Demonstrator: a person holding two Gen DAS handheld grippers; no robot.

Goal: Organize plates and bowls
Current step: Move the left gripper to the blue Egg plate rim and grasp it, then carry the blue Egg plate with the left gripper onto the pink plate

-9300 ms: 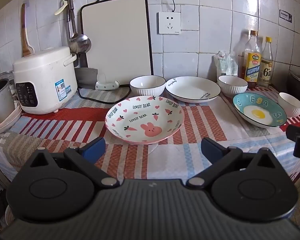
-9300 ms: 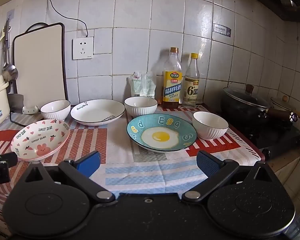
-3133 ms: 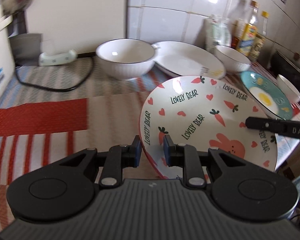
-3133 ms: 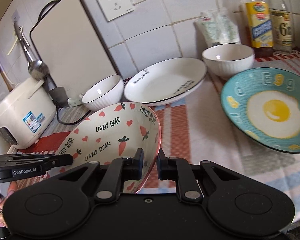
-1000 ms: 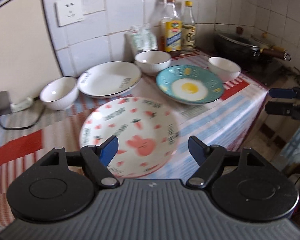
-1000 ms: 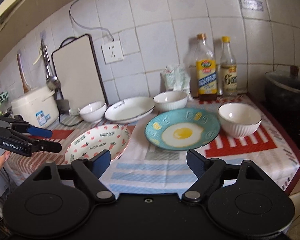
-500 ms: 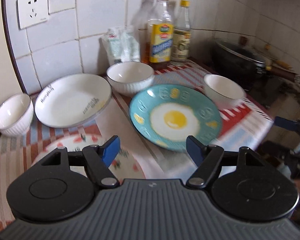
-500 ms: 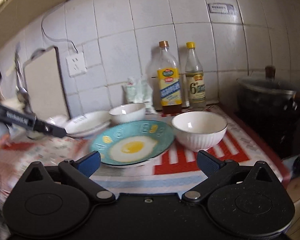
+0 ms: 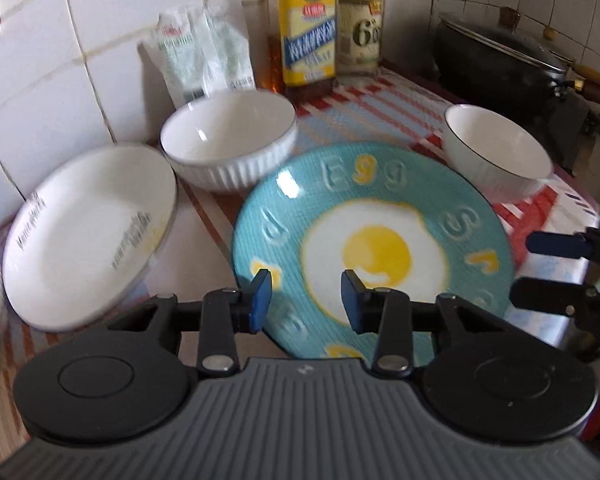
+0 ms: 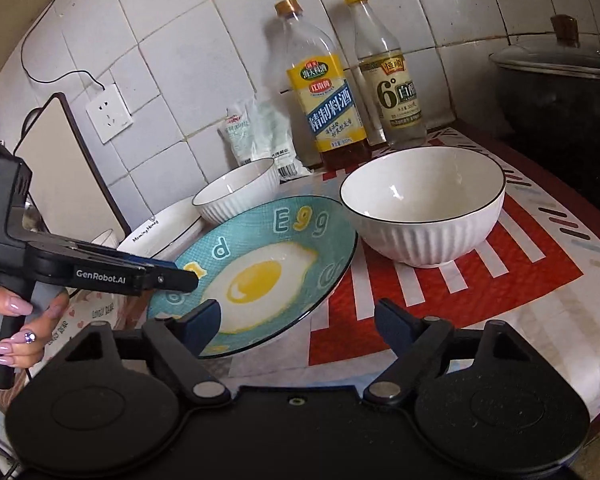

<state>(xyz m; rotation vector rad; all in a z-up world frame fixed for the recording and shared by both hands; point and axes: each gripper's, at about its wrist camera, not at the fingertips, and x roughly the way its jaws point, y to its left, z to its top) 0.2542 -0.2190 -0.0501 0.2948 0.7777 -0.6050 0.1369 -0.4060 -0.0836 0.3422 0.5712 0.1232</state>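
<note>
The teal egg plate (image 9: 380,248) lies flat on the striped cloth. My left gripper (image 9: 306,300) is at its near left rim. Its jaws are closing, with the rim between them and a clear gap to both pads. My right gripper (image 10: 298,324) stands wide at the plate's (image 10: 260,268) near right edge; its jaws are closing slightly, one finger over the plate and the other over the red cloth. Around the plate sit a white plate (image 9: 88,236), a ribbed white bowl (image 9: 228,140) behind it and a second white bowl (image 10: 420,204) to its right. The pink bear plate (image 10: 88,312) shows partly under the left gripper (image 10: 180,280).
Two bottles (image 10: 328,92) and some packets (image 10: 256,136) stand against the tiled wall behind the bowls. A black lidded wok (image 10: 560,80) sits on the stove at the right. A cutting board (image 10: 64,168) leans at the back left. A hand (image 10: 16,320) holds the left gripper's handle.
Both grippers have come forward and down onto the egg plate. The left jaws have narrowed a lot. The pink bear plate has dropped out of the left wrist view.
</note>
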